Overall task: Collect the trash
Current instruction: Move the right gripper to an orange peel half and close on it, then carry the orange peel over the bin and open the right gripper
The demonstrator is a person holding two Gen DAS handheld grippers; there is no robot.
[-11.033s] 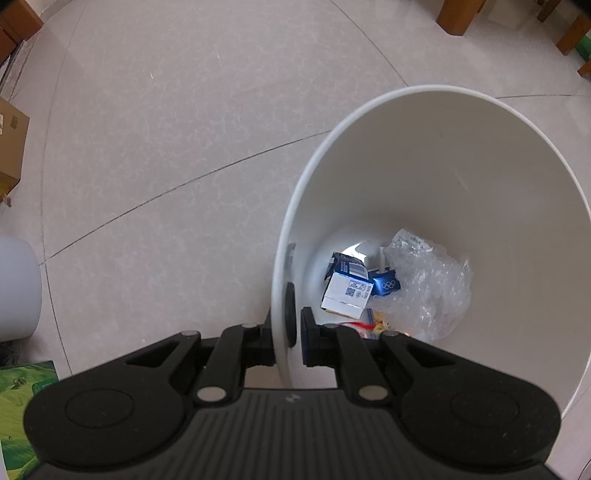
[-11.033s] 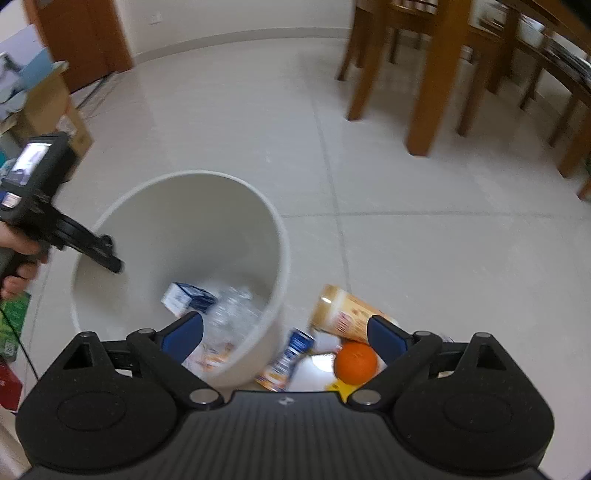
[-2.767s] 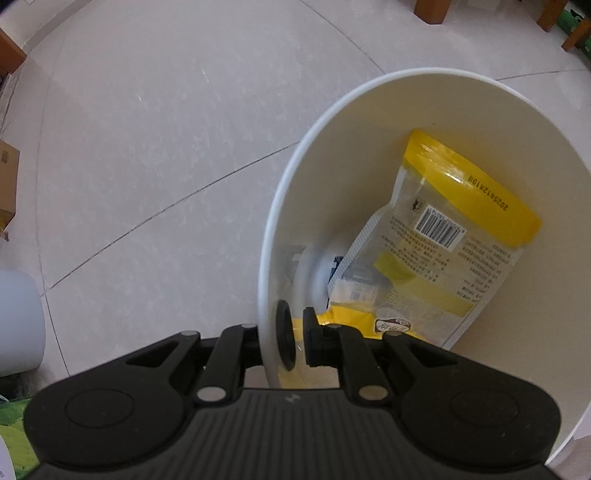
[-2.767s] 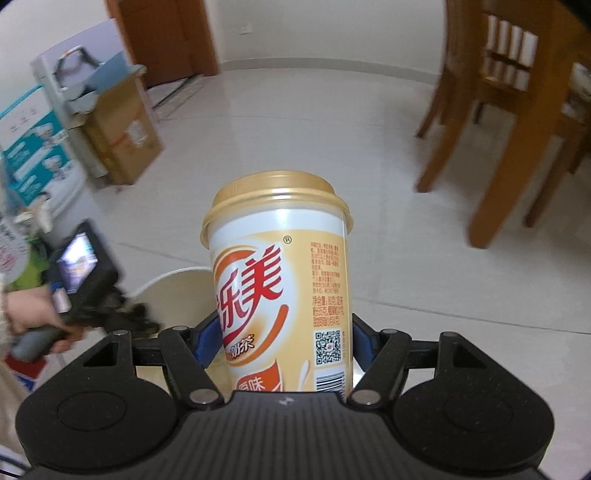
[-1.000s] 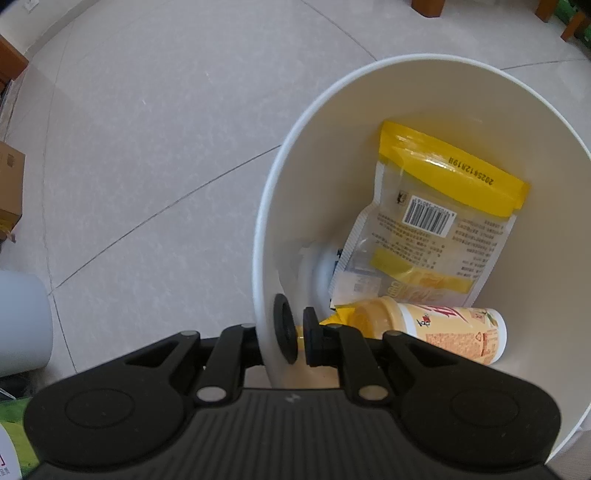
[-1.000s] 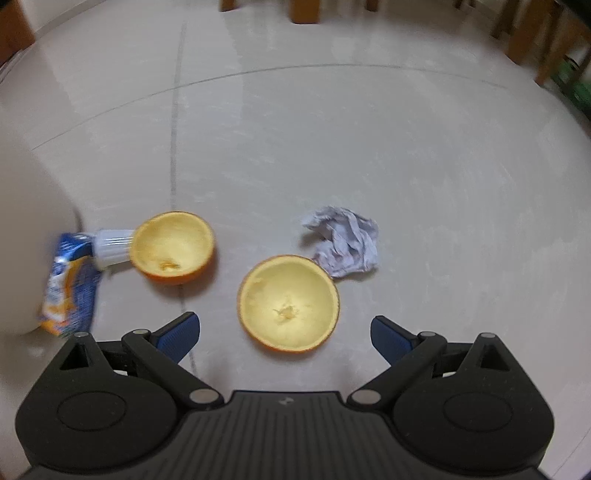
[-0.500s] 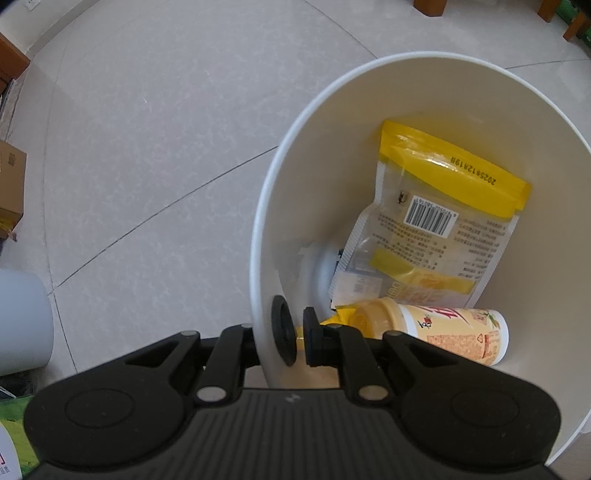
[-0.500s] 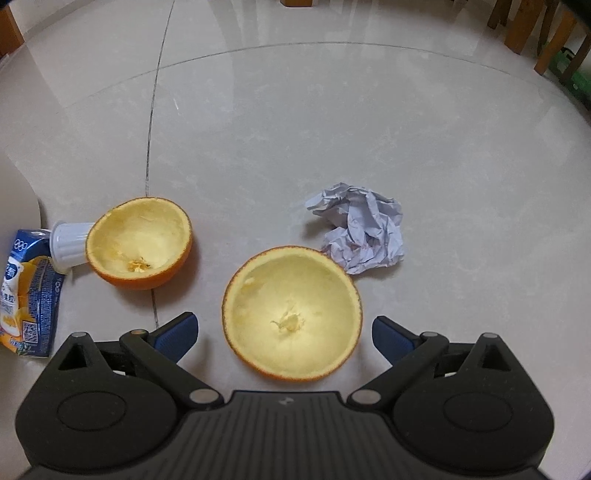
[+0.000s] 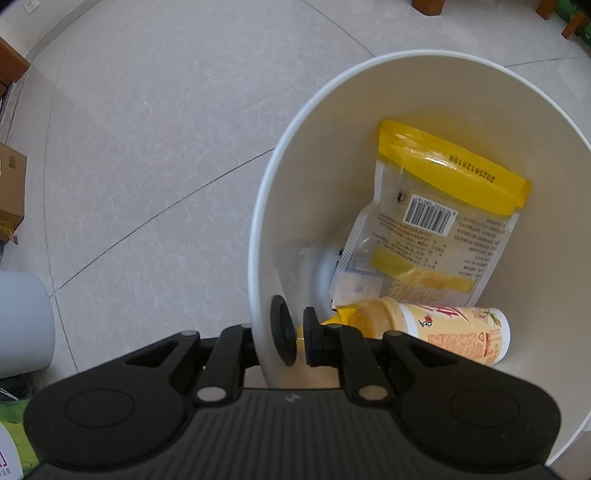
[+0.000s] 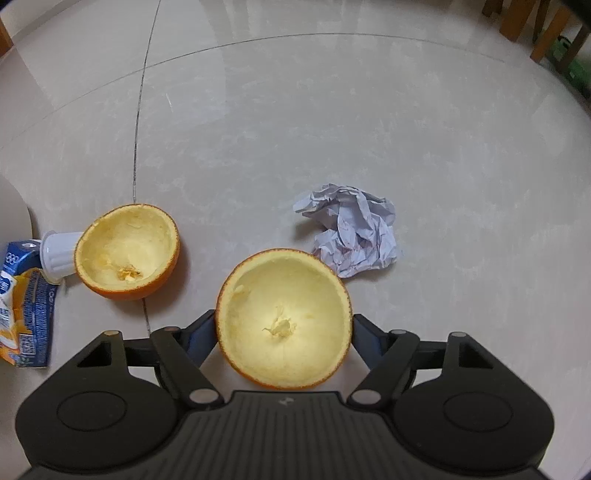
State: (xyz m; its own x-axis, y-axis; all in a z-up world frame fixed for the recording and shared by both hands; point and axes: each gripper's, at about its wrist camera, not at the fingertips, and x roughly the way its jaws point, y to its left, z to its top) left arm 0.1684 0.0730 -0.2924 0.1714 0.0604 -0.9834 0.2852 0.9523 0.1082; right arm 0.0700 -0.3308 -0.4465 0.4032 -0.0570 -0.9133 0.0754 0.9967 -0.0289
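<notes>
Soft daylight fills both views. Ahead of the right gripper (image 10: 283, 325) the glossy floor (image 10: 332, 110) carries a pale sheen, and short soft shadows sit under the litter. Fisheye bending curves the tile seams, corners darken, and both views stay sharp.

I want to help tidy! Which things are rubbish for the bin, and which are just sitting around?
Part of the job:
white bin
orange peel half, between the closing right gripper
second peel half
crumpled paper
juice carton

Just there:
cardboard box
chair legs

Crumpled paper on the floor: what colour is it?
Pale lilac-white crumpled paper, clearest in the right wrist view.
</notes>
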